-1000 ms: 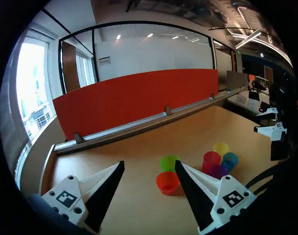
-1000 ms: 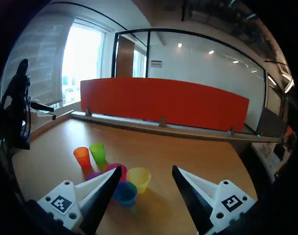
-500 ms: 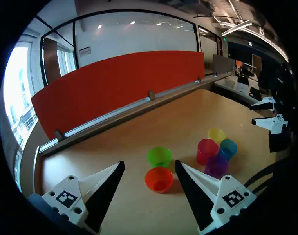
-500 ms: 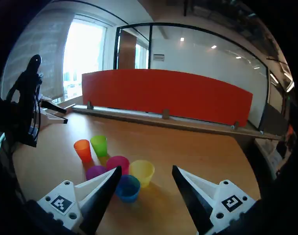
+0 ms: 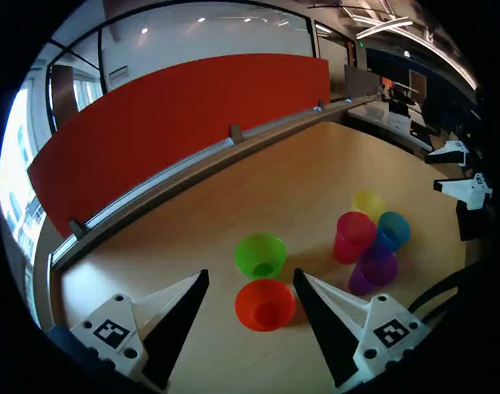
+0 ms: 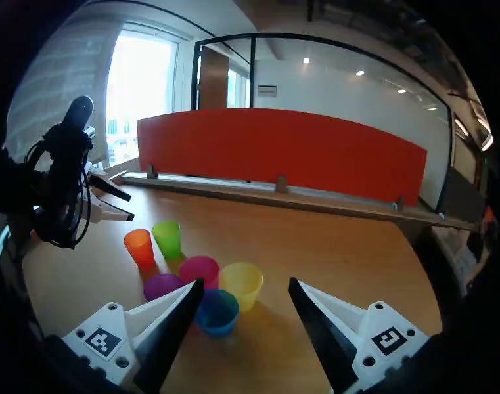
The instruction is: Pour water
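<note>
Left gripper view: your left gripper [image 5: 250,272] gapes wide, empty, orange cup [image 5: 265,305] framed between fingers [image 5: 177,315], likely lining up a grasp. Right gripper [image 6: 245,281] equally wide, empty.

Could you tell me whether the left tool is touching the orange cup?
Apart. The right gripper view shows the left tool held off the orange cup, with bare tabletop visible between it and the cup's rim.
</note>
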Demonstrator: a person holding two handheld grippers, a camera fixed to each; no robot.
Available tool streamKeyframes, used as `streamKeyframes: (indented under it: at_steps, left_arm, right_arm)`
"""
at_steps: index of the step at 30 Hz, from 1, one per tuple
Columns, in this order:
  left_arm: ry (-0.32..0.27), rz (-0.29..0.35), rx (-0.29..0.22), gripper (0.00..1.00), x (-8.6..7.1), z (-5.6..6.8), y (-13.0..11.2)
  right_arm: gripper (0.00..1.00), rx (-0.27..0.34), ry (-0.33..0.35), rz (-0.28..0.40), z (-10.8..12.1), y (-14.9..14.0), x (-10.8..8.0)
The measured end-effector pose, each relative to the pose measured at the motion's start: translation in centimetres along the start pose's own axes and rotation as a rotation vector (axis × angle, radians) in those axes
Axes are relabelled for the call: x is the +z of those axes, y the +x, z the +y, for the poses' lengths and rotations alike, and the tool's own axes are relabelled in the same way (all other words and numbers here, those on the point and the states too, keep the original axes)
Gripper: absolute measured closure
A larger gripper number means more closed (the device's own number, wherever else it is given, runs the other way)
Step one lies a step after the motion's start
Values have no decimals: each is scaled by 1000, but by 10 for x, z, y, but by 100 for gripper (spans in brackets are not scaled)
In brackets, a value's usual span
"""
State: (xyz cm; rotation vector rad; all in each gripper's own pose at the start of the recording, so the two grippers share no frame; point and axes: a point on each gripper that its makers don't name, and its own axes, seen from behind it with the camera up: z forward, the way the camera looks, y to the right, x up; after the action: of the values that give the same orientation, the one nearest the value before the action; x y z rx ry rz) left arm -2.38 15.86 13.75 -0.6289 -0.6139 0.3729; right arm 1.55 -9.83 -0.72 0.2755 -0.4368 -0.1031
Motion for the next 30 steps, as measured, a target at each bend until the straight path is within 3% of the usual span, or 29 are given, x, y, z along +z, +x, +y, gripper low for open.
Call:
streamKeyframes:
  at_steps: [8,16,30]
  left_arm:
    - [-28,-57,41,5,31,1,-10]
    - [-60,-98,22,4,56,3,-14]
    - [-88,-162,33,4,86,9,-24]
  right_arm:
    - [0,6,0,-10,1,-4,2]
    - [0,16,-2,-19,4,-8,3]
    - [0,34,-13,-27,14,-10,9]
